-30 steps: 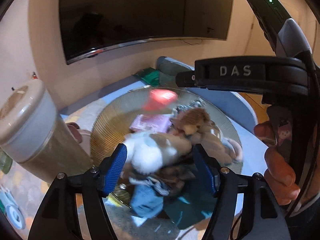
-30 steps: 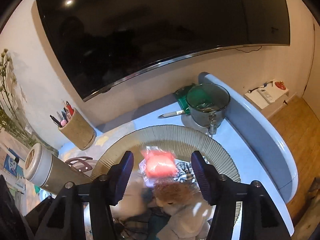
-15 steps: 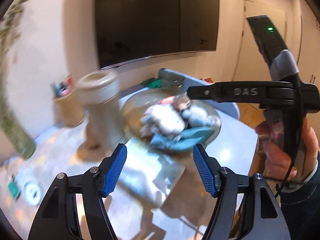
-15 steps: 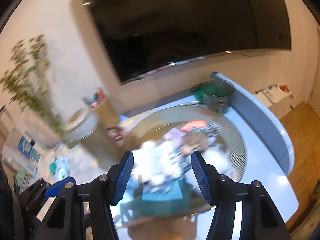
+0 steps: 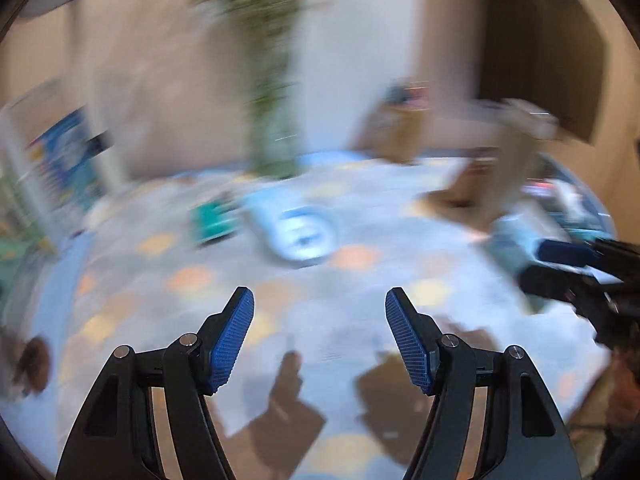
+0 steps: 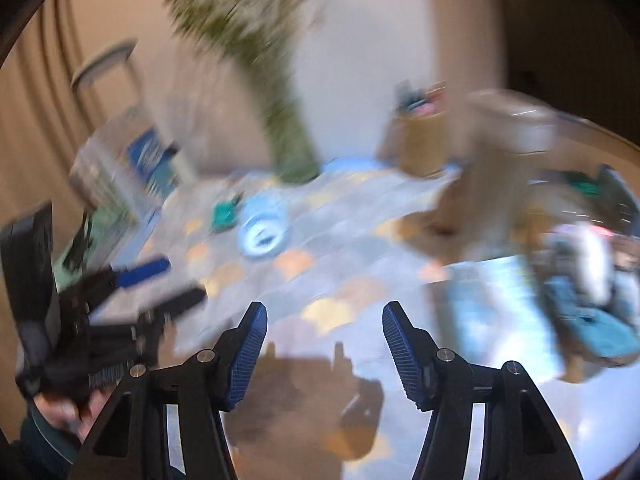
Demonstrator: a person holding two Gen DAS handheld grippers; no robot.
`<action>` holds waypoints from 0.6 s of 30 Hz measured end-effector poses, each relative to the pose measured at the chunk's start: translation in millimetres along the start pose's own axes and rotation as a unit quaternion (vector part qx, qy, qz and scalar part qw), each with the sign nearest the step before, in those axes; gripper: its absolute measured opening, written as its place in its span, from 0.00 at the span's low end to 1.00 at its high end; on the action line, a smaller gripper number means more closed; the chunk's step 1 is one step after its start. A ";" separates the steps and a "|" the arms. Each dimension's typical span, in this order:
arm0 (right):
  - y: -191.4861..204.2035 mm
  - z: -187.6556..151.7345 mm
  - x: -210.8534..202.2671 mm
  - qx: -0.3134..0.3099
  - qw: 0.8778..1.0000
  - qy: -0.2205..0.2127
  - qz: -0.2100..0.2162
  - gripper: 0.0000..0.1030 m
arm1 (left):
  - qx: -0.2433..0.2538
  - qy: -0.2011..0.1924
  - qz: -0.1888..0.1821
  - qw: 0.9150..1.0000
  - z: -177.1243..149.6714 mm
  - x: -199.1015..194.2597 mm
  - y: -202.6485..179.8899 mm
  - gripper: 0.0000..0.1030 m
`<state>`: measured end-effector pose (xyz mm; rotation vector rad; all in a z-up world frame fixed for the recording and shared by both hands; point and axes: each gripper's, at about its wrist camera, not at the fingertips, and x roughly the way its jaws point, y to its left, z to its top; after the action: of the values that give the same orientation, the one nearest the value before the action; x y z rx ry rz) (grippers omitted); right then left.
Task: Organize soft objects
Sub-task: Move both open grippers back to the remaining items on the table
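Observation:
Both views are motion-blurred. My left gripper (image 5: 320, 336) is open and empty above the light blue patterned tabletop (image 5: 360, 280). My right gripper (image 6: 322, 344) is open and empty above the same table. The pile of soft objects (image 6: 588, 280), white and teal plush and cloth, lies blurred at the far right of the right wrist view; only a blurred sliver of it (image 5: 560, 196) shows in the left wrist view. The right gripper also shows at the right edge of the left wrist view (image 5: 560, 264), and the left gripper at the left of the right wrist view (image 6: 160, 284).
A pale blue round object (image 5: 300, 232) and a small teal item (image 5: 212, 220) lie on the table's middle. A green plant (image 5: 272, 80) stands at the back. A brown pen holder (image 6: 420, 144) and a beige canister (image 6: 500, 140) stand at the back right.
Both grippers have swung left, away from the round tray with the soft pile, which has slid to the right edge. The plant and the table's middle have come into view. Both grippers stay open.

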<state>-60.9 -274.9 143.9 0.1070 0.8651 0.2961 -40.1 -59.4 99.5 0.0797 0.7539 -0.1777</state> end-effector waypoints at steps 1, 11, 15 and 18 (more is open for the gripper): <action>12.8 -2.3 15.8 -0.011 1.000 0.008 -0.001 0.57 | -0.012 0.005 0.028 1.000 -5.4 6.6 17.6 0.65; 52.5 -20.0 138.1 -0.053 0.997 0.037 -0.052 0.57 | -0.084 0.072 0.131 0.985 -52.1 70.2 86.5 0.65; 51.3 -19.1 143.8 -0.057 0.995 0.038 -0.066 0.57 | -0.103 0.066 0.137 0.983 -47.6 71.1 94.2 0.65; 51.8 -21.3 147.6 -0.059 0.994 0.042 -0.083 0.57 | -0.103 0.070 0.137 0.983 -51.6 72.1 92.1 0.65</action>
<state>1.9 -181.9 32.9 -0.0865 0.9325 0.1967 -5.9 28.5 13.2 -0.0012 0.8891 0.1697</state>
